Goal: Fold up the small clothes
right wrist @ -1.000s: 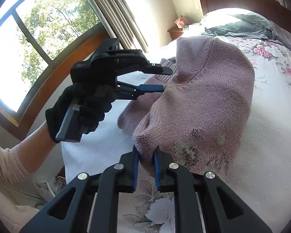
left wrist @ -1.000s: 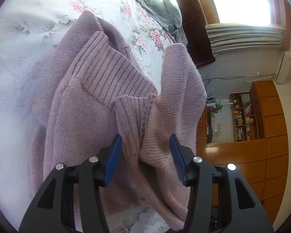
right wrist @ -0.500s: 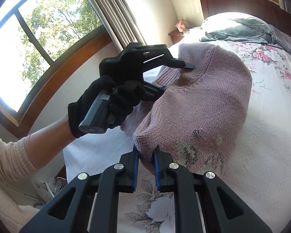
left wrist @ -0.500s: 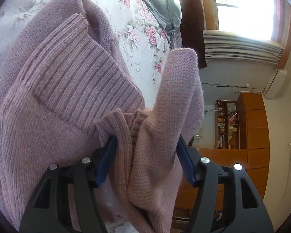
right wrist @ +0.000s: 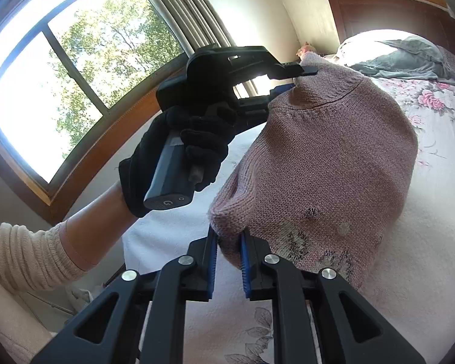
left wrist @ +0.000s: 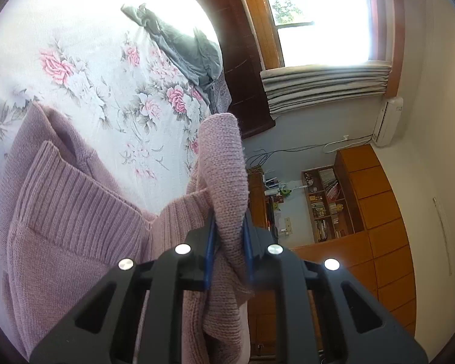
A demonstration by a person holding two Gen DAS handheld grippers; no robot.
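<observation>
Bright bedroom, sun pouring through the windows onto a bed with a white floral-print bedspread (left wrist: 112, 69), and over it hangs the mauve knitted sweater (right wrist: 327, 157), lifted between two tools with its lower part trailing on the spread. The left gripper (left wrist: 227, 239) has its blue-padded fingers pinched narrow on a bunched fold of knit near the ribbed band; the right gripper (right wrist: 228, 261) is likewise clamped tight on a thick rolled edge of the same garment. A black-gloved hand (right wrist: 179, 157) works the left tool's handle, cream sleeve behind it. That sweater looks soft, floppy and fairly light, stretchy too, so it'll sag wherever it isn't held; grips at seams, hem or ribbing should hold best, since loose knit could pull out of shape. Farther up the bed lies a crumpled grey-green garment (left wrist: 185, 45), well apart, with the dark wooden headboard (right wrist: 388, 15) beyond.
</observation>
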